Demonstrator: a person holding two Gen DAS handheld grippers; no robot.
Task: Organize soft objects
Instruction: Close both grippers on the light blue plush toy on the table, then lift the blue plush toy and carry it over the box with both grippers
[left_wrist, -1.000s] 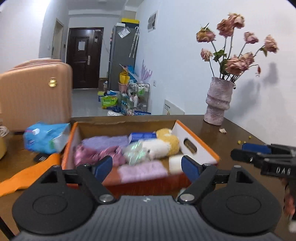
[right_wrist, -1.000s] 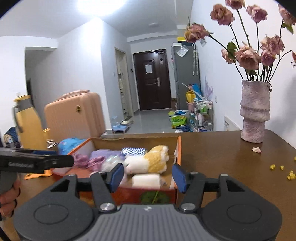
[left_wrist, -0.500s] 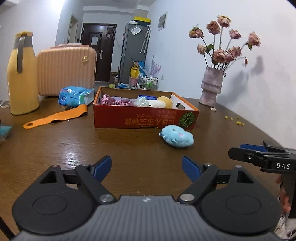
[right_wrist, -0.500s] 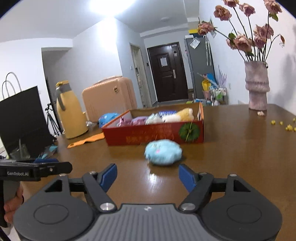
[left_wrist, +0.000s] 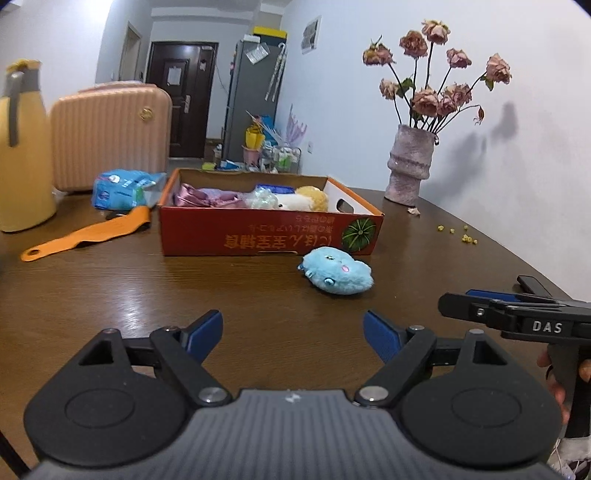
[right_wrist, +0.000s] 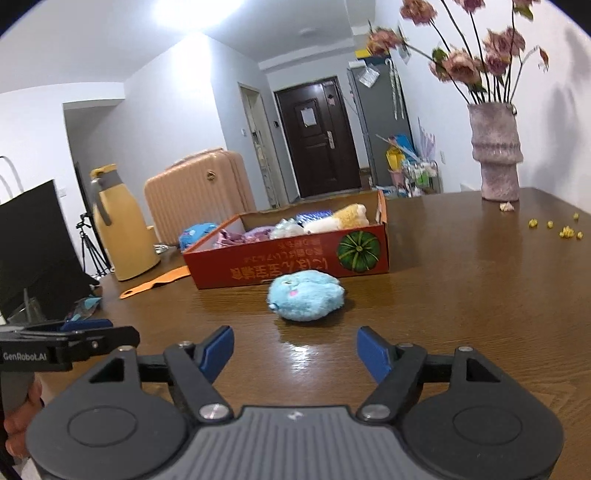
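Observation:
A blue plush toy (left_wrist: 337, 275) lies on the brown table just in front of the red cardboard box (left_wrist: 258, 240); it also shows in the right wrist view (right_wrist: 306, 294). The box (right_wrist: 295, 264) holds several soft things: purple cloth (left_wrist: 207, 195), a white and yellow plush (left_wrist: 303, 201). My left gripper (left_wrist: 293, 334) is open and empty, low over the table, back from the toy. My right gripper (right_wrist: 294, 350) is open and empty, facing the blue plush a short way off. The right gripper also shows at the right in the left wrist view (left_wrist: 480, 301).
A vase of dried roses (left_wrist: 410, 170) stands at the back right, with yellow crumbs (left_wrist: 458, 232) near it. A blue packet (left_wrist: 125, 188), an orange strap (left_wrist: 85, 236), a yellow jug (left_wrist: 22, 155) and a pink suitcase (left_wrist: 110, 133) are at the left. A black bag (right_wrist: 33, 251) stands far left.
Both grippers have pulled back from over the box to low over the near table. The blue plush now lies on the table in front of the box.

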